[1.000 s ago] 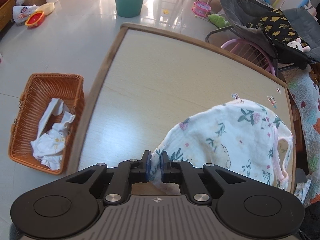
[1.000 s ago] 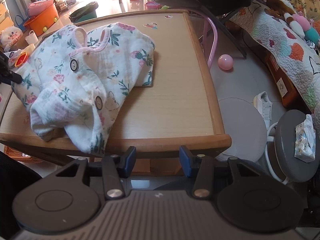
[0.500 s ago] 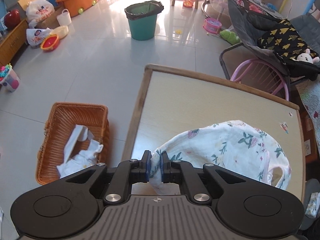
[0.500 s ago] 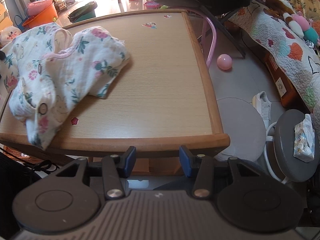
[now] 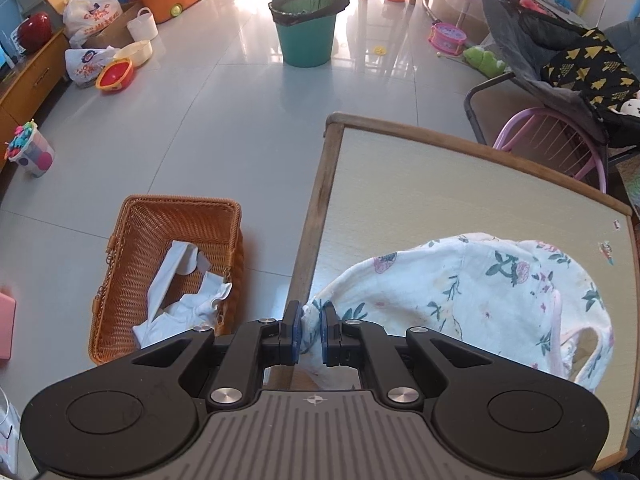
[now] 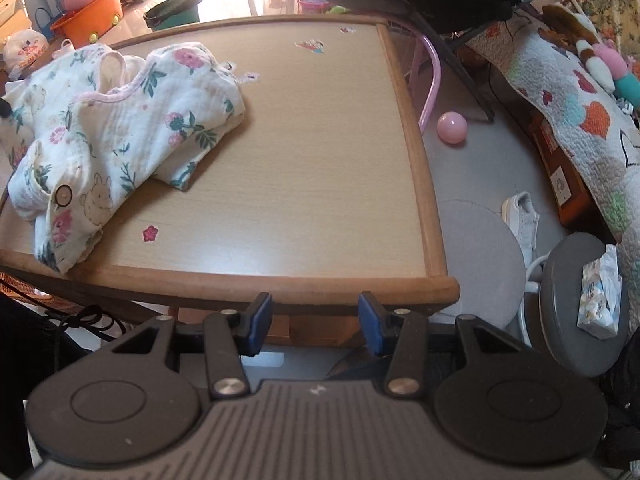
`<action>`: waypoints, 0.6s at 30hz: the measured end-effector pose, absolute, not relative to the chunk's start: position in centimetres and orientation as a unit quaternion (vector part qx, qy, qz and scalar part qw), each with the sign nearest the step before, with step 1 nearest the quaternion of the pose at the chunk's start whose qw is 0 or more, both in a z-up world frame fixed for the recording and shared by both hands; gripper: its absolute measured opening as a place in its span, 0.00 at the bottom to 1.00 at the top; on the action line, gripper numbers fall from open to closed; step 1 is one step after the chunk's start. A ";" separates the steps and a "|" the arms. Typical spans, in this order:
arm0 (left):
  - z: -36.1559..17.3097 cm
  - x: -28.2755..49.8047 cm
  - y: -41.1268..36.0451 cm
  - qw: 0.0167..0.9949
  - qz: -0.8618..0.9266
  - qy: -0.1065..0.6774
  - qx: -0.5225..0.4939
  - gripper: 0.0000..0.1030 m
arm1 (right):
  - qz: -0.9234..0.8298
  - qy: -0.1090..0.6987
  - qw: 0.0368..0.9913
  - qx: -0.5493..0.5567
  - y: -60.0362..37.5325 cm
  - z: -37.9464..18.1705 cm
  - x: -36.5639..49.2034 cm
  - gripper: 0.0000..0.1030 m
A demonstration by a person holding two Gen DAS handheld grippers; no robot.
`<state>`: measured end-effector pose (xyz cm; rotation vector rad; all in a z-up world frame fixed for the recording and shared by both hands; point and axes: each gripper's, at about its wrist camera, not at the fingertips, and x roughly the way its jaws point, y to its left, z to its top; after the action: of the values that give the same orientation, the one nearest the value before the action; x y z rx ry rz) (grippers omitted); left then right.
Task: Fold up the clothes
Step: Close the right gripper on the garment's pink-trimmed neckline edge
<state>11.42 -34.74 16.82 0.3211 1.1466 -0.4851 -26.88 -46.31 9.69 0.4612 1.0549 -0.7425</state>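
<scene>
A white floral baby garment (image 5: 480,292) lies bunched on the wooden table (image 5: 460,192). My left gripper (image 5: 310,326) is shut on one edge of it, at the table's left edge. In the right wrist view the same garment (image 6: 112,120) sits at the table's left side, with a round button showing. My right gripper (image 6: 316,322) is open and empty, held off the table's near edge (image 6: 280,284), well to the right of the garment.
A wicker basket (image 5: 132,248) holding white clothes (image 5: 180,300) stands on the floor left of the table. A green bin (image 5: 306,28) stands further off. A pink ball (image 6: 452,127), a shoe, grey stools (image 6: 580,304) and a quilted bed lie right of the table.
My left gripper pulled the garment's edge back and left toward the table's left edge. The garment slid left across the table and bunched up. My right gripper stayed still.
</scene>
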 end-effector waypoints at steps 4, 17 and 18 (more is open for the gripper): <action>15.7 12.2 -34.3 0.797 -0.222 0.541 0.150 0.09 | -0.319 0.486 0.788 0.202 -47.1 10.8 -26.0 0.46; 13.5 13.5 -34.4 0.789 -0.225 0.550 0.154 0.09 | -0.165 0.439 0.875 0.119 -52.3 14.6 -19.3 0.46; 13.4 13.5 -34.4 0.788 -0.227 0.551 0.154 0.09 | -0.148 0.440 0.880 0.104 -52.5 14.9 -18.3 0.46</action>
<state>13.46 -34.43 13.40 0.3321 1.1866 -0.4895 -18.29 -52.45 14.94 0.2171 0.9167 -0.3086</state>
